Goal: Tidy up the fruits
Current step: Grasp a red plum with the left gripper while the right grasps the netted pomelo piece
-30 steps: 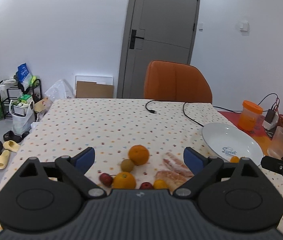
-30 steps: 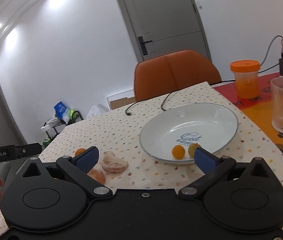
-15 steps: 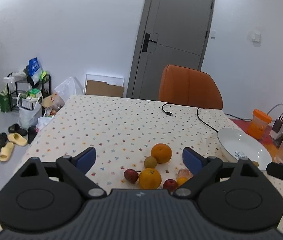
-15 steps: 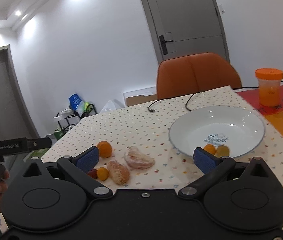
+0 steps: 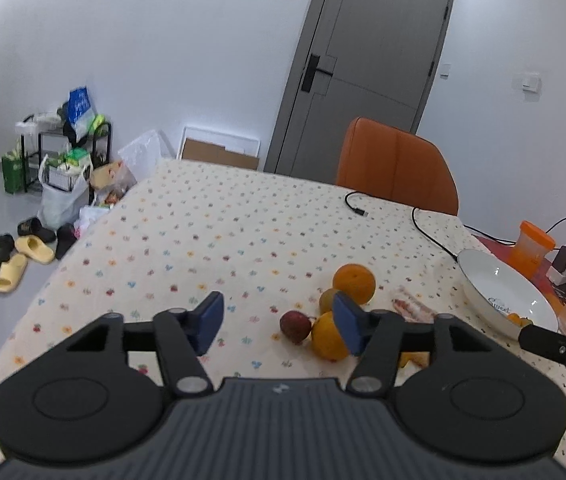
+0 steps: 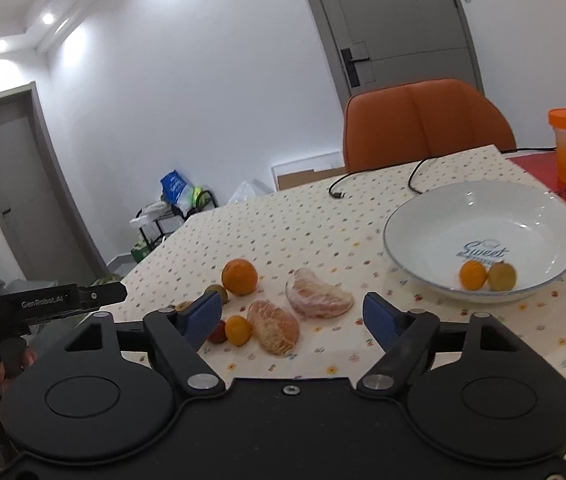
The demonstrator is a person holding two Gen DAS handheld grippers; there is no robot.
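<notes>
Both tools have just been closing, yet each is empty: left tool (image 5: 278,322), right tool (image 6: 292,318). Near the white round bowl (image 6: 435,208), the soft peeled orange halves (image 6: 273,330) squash easily; hold their sides gently.

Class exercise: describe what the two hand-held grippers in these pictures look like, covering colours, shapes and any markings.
Each hand-held gripper has a black body with two round, disc-like housings, black linkage arms with silver pivot pins, and blue pads on the fingertips. The left one's top is ribbed dark grey, the right one's smooth black with a small screw. Seen side-on, the left unit's black handle carries white "GenRobot.AI" lettering.
</notes>
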